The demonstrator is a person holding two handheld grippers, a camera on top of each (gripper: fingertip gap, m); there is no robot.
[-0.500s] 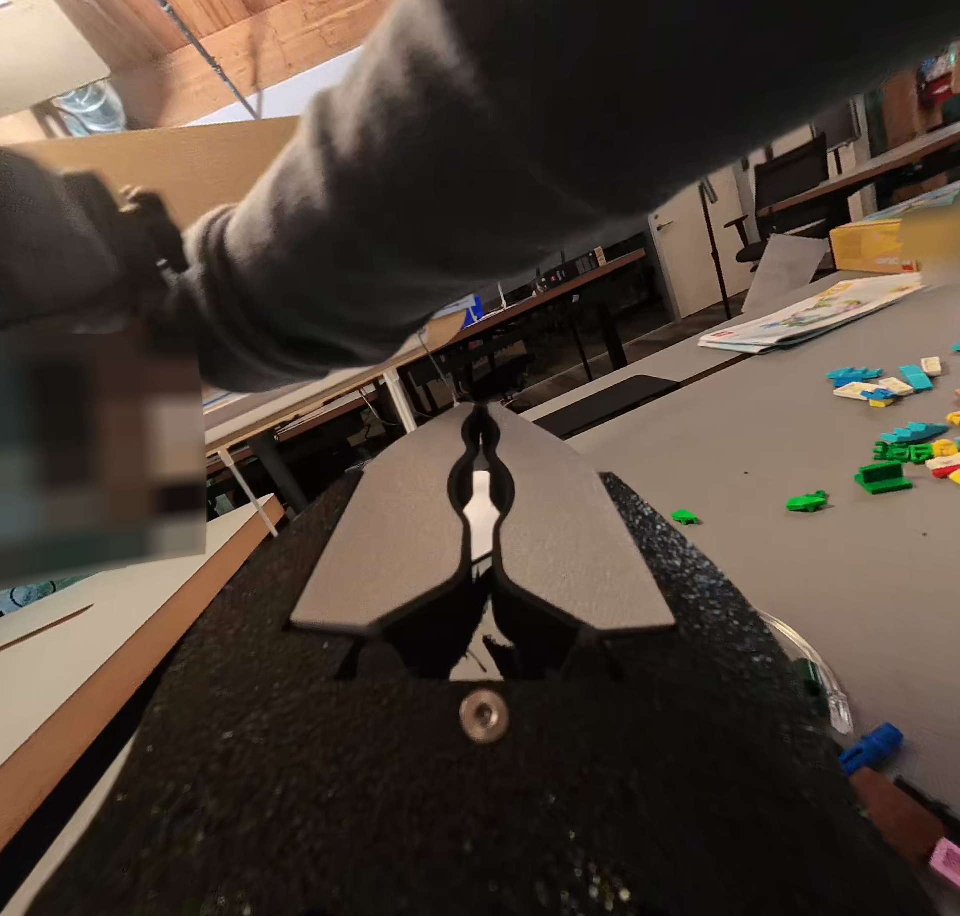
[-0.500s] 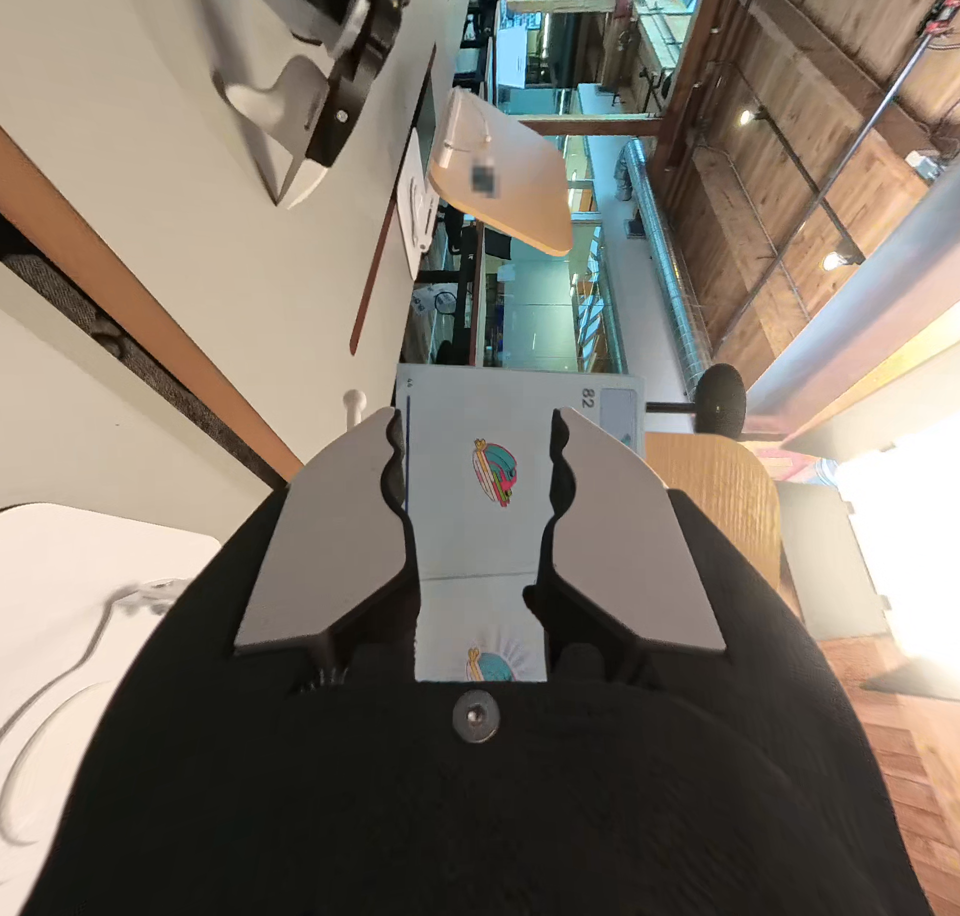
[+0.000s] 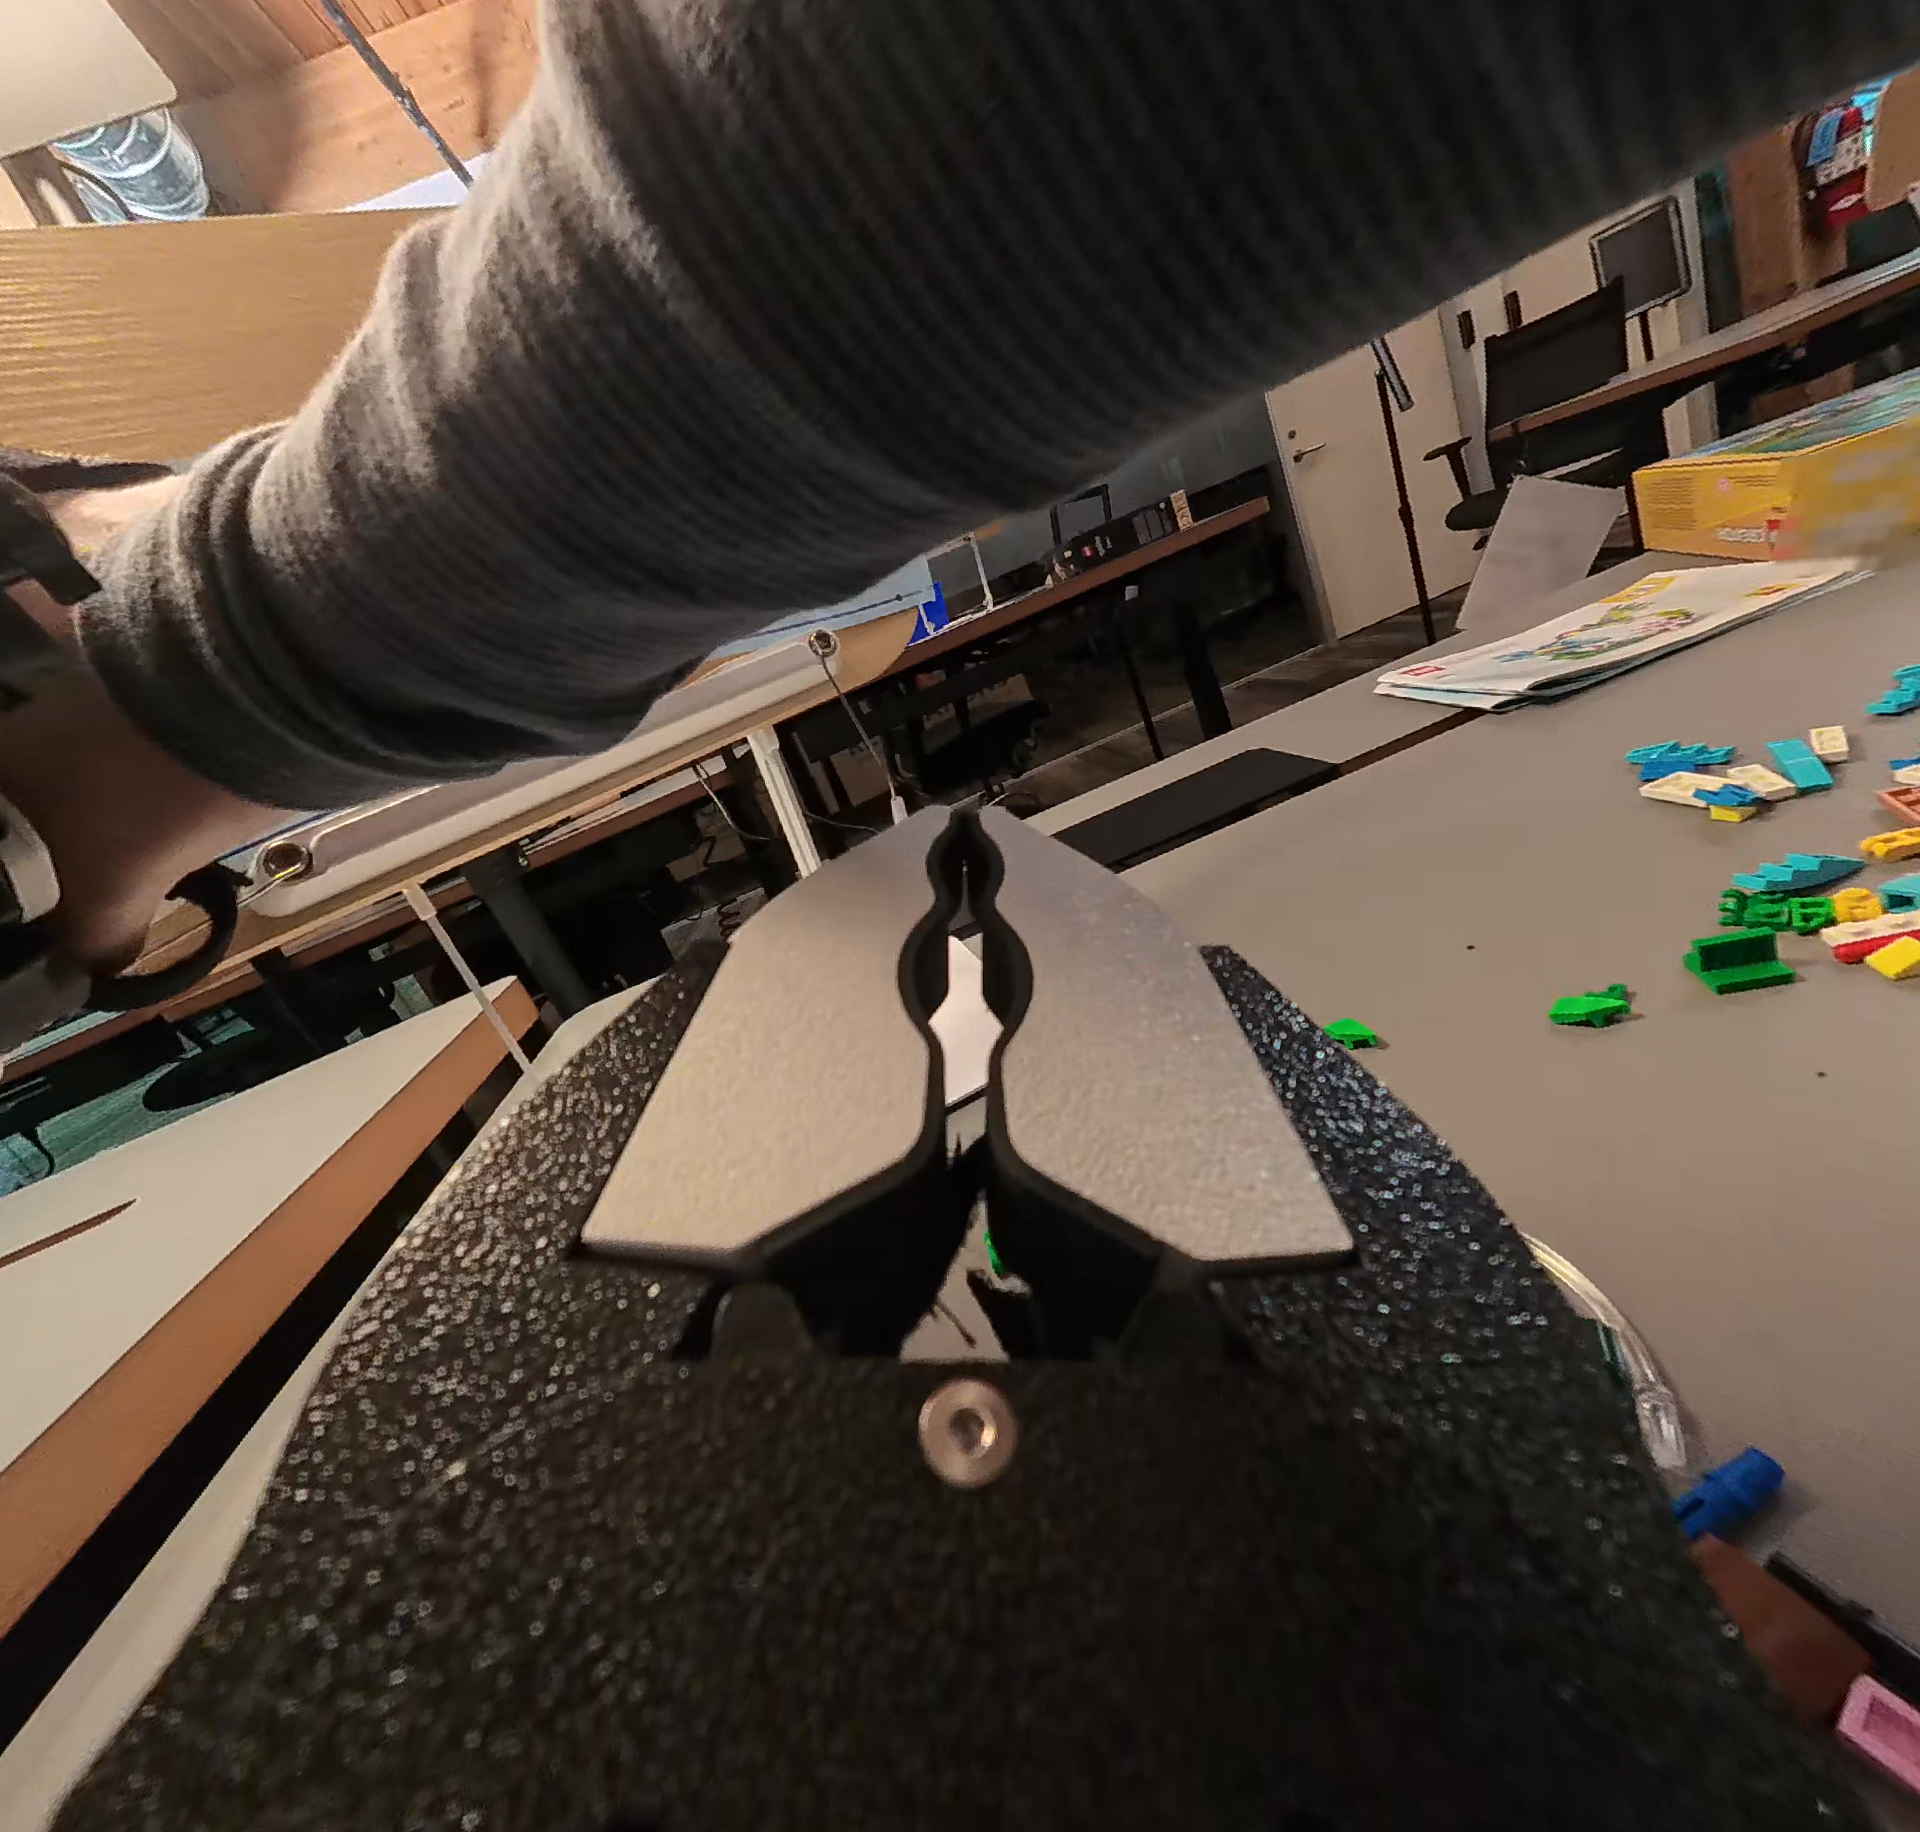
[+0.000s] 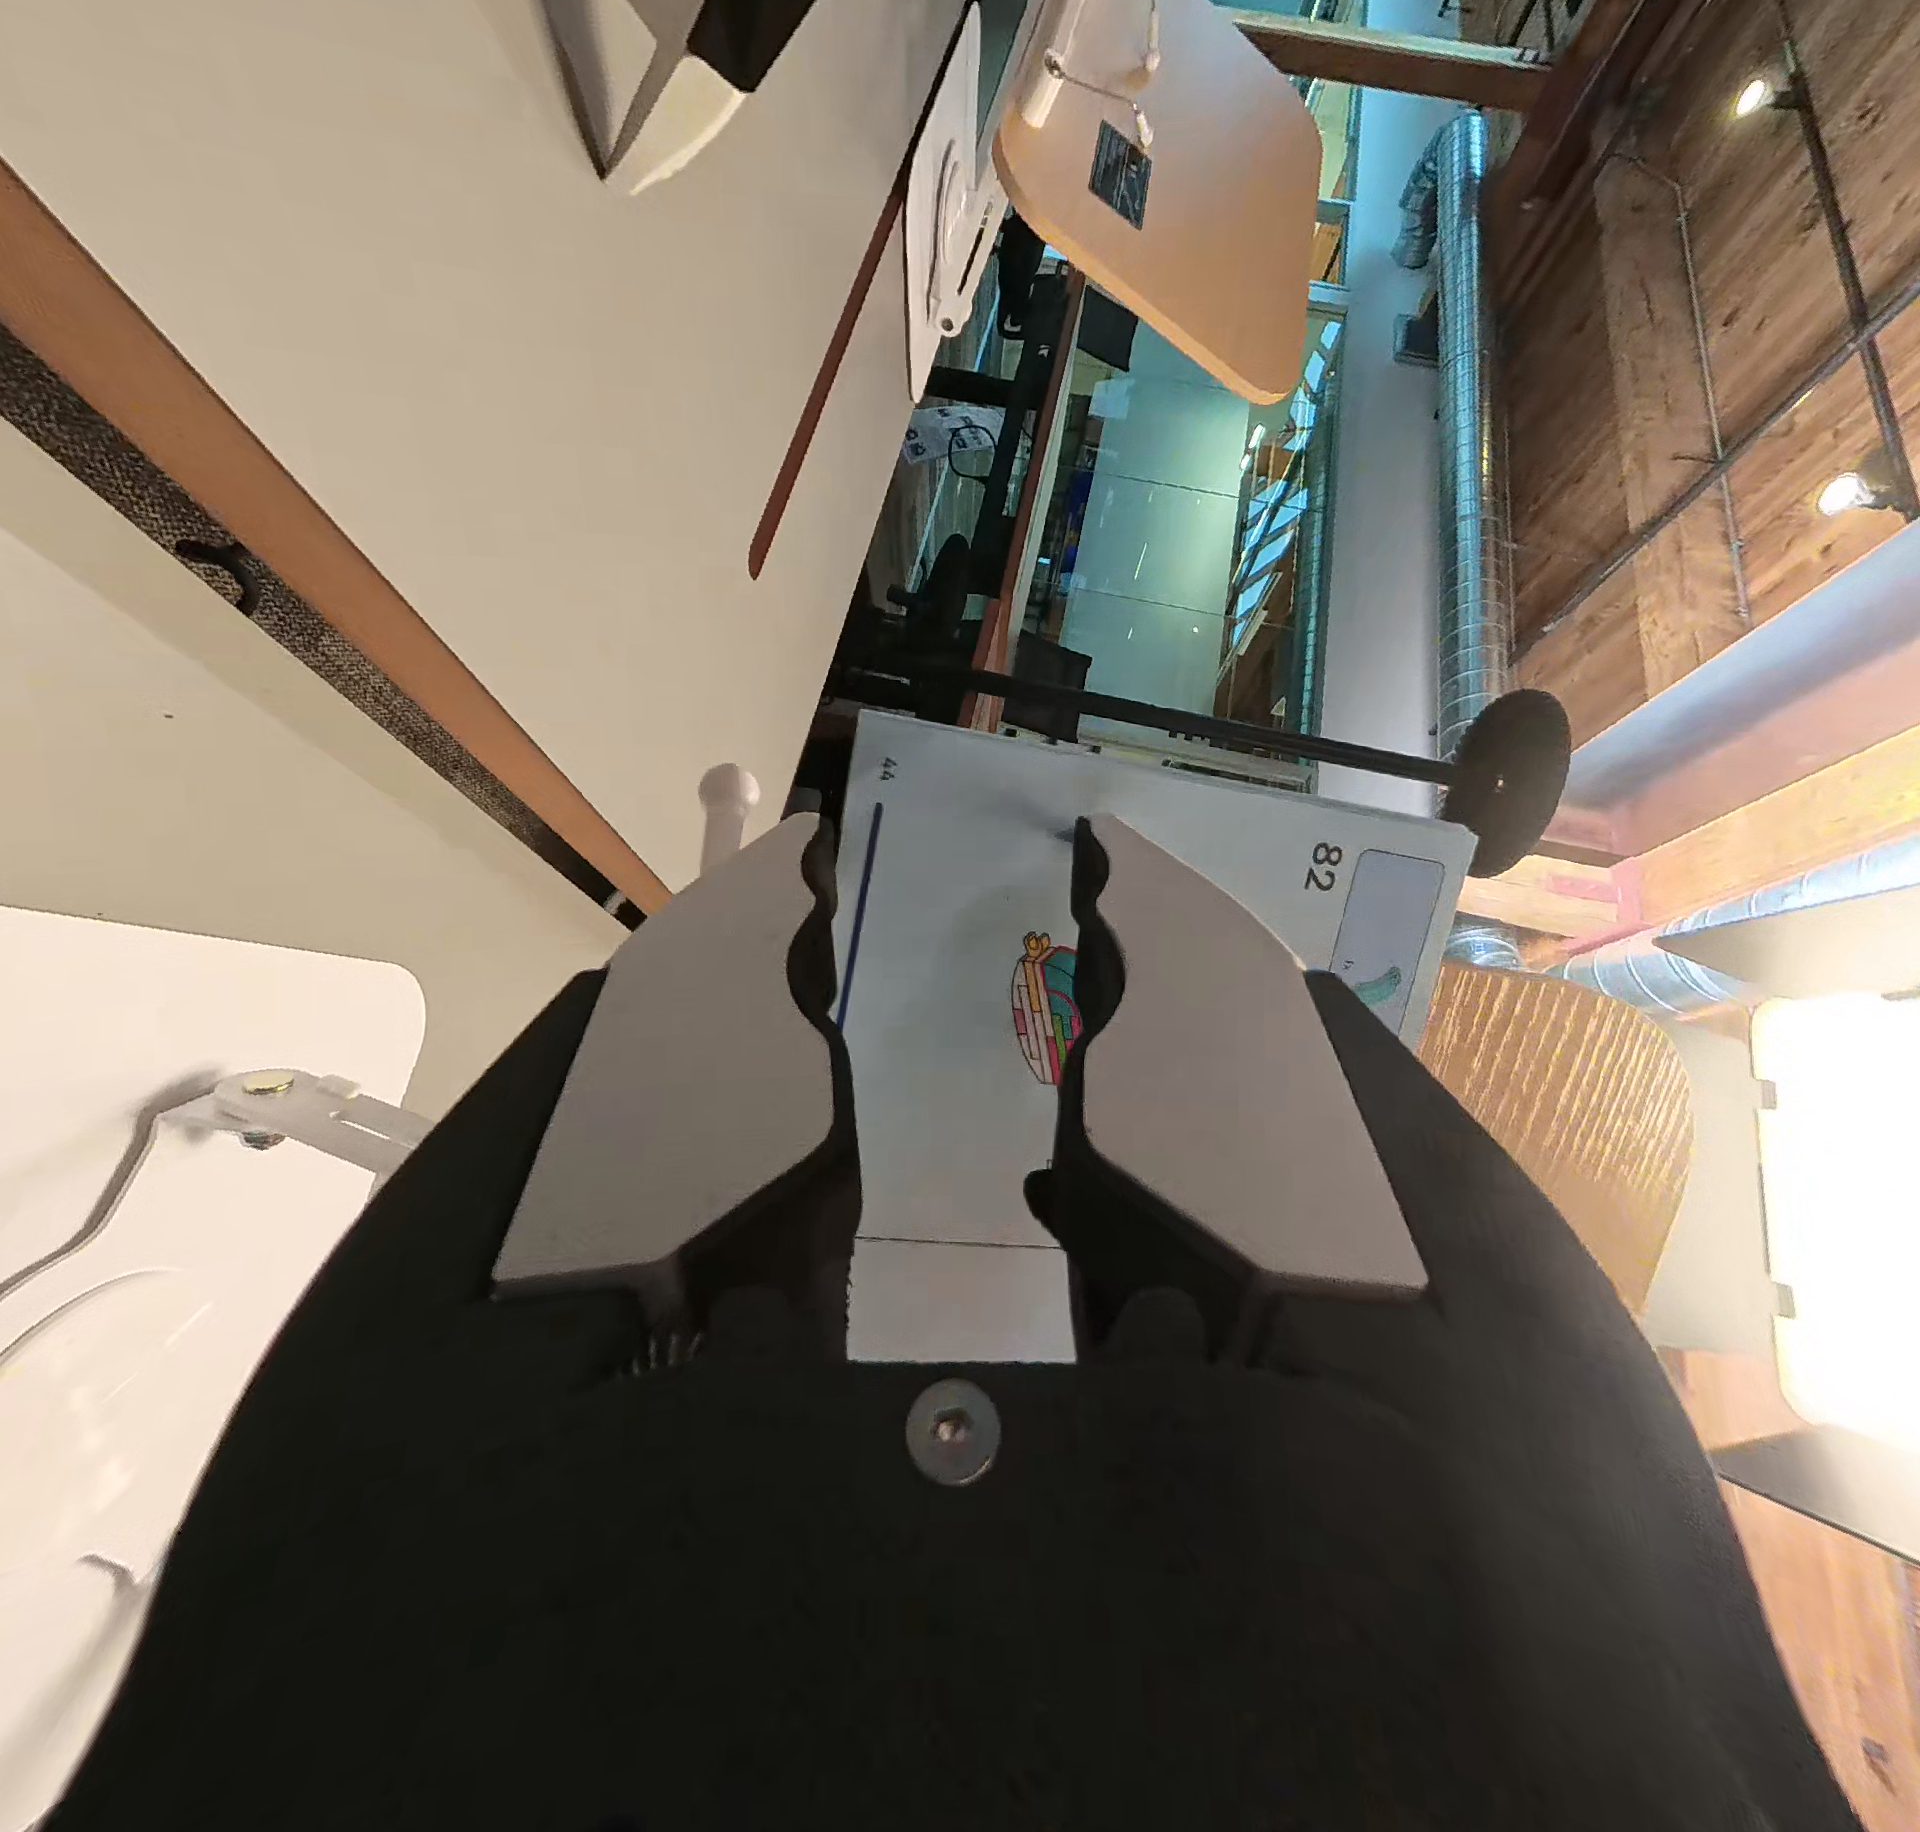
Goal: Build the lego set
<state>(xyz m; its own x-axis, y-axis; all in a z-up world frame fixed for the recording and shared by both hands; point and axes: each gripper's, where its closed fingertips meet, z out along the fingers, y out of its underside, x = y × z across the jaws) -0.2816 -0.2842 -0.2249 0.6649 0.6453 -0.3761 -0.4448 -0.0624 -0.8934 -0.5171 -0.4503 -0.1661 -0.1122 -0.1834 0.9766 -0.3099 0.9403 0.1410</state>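
Between the spread jaws of the right gripper (image 4: 951, 832) hangs a white printed instruction page (image 4: 956, 1076), seemingly raised for consulting the next step; contact cannot be confirmed. Only the left wrist view shows the loose coloured lego pieces (image 3: 1787, 889) on the grey surface (image 3: 1455, 1003), untouched. Left gripper (image 3: 964, 826) is pressed together; a white sliver shows behind it.

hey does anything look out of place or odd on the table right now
Nothing looks damaged. The lego pieces lie scattered loose over the grey table, two small green ones apart from the rest. A sleeved arm crosses the left wrist view.
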